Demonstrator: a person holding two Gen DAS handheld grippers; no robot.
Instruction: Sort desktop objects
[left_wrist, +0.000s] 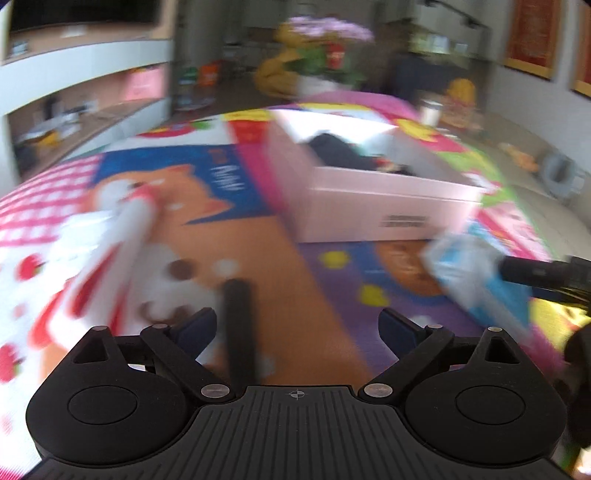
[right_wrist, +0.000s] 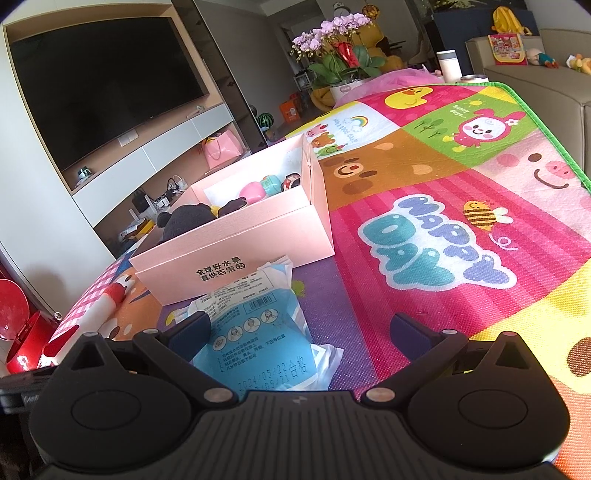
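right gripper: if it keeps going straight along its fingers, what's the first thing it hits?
Most likely the blue mask packet, lying on the mat between the open fingers of the right gripper, nearer the left finger. Beyond it stands the pink box. Depth is uncertain in the fisheye.

Pink box and loose items on the cartoon-print bench

An open pink cardboard box (right_wrist: 236, 243) with black printed characters on its near wall sits on the bench; inside lie a dark fuzzy item (right_wrist: 186, 218), a pink rounded object (right_wrist: 251, 192), a teal one (right_wrist: 271, 183) and other small pieces too small to tell. Just in front of it lies a flat blue-and-white printed packet (right_wrist: 258, 328), one end near the box wall. A white and red tube (left_wrist: 122, 236) lies well left of the box, blurred.
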